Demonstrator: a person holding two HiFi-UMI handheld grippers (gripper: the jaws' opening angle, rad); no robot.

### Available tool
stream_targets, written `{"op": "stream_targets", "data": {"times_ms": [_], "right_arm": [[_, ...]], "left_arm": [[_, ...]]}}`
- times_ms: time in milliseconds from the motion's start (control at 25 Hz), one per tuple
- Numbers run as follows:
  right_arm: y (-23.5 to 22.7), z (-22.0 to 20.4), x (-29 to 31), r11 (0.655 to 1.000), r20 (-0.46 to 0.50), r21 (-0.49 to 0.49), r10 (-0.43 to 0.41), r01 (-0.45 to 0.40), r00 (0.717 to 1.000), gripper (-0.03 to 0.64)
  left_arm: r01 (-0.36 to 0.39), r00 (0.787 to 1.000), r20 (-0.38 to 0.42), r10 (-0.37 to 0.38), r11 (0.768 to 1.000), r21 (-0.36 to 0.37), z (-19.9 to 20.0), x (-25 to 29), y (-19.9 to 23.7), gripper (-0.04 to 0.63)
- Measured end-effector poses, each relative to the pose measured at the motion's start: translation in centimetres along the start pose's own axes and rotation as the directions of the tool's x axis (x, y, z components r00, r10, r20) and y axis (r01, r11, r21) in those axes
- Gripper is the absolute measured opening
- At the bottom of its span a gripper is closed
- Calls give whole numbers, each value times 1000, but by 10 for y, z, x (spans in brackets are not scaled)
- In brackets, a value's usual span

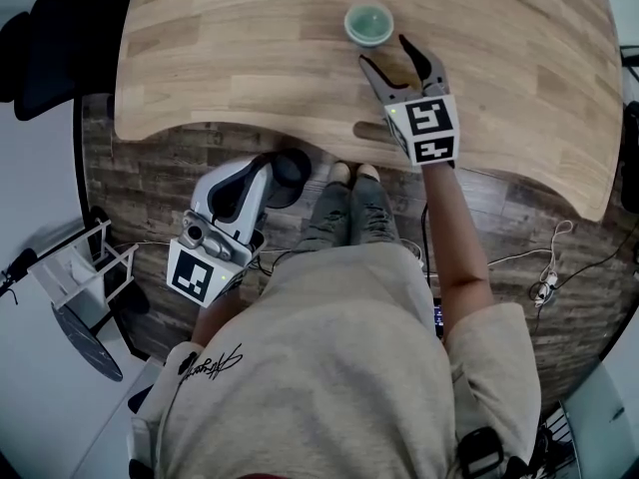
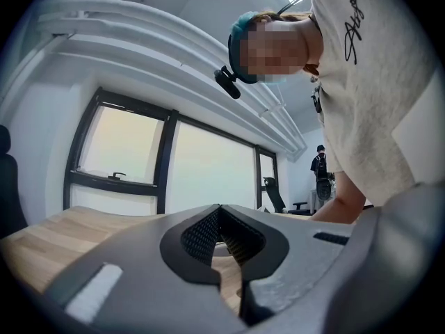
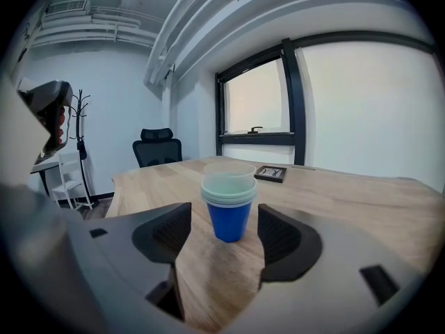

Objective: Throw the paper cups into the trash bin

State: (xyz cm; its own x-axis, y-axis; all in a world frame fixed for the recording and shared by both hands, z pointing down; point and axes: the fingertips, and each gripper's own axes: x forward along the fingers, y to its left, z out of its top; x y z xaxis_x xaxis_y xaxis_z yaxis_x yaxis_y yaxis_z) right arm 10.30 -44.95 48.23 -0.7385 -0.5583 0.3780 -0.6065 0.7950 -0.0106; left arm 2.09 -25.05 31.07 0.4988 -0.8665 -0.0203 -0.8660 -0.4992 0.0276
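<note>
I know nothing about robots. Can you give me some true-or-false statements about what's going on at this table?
1. The stack of paper cups stands upright on the wooden table. True.
2. The right hand-held gripper is clamped on the stack. False: its jaws stand apart, just short of the cups.
3. The left hand-held gripper holds a cup. False: its jaws are together with nothing between them.
4. The outer cup of the stack is blue. True.

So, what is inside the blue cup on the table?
Paler cups are nested in the blue cup; only their rims show. Its wall covers their lower parts.
</note>
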Motion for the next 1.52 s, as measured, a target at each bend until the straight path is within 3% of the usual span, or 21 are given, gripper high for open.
{"op": "stream_targets", "data": {"times_ms": [520,1520], "right_arm": [[-6,-10,27,1000,-32,-1,3,-3,999,282],[-17,-4,43,999,17,38,-33,33,999,281]], "left_arm": [[-65,998,-11,65,998,5,-1,-14,14,3],[-110,994,-18,110,994,1,-1,-22,31,3]]}}
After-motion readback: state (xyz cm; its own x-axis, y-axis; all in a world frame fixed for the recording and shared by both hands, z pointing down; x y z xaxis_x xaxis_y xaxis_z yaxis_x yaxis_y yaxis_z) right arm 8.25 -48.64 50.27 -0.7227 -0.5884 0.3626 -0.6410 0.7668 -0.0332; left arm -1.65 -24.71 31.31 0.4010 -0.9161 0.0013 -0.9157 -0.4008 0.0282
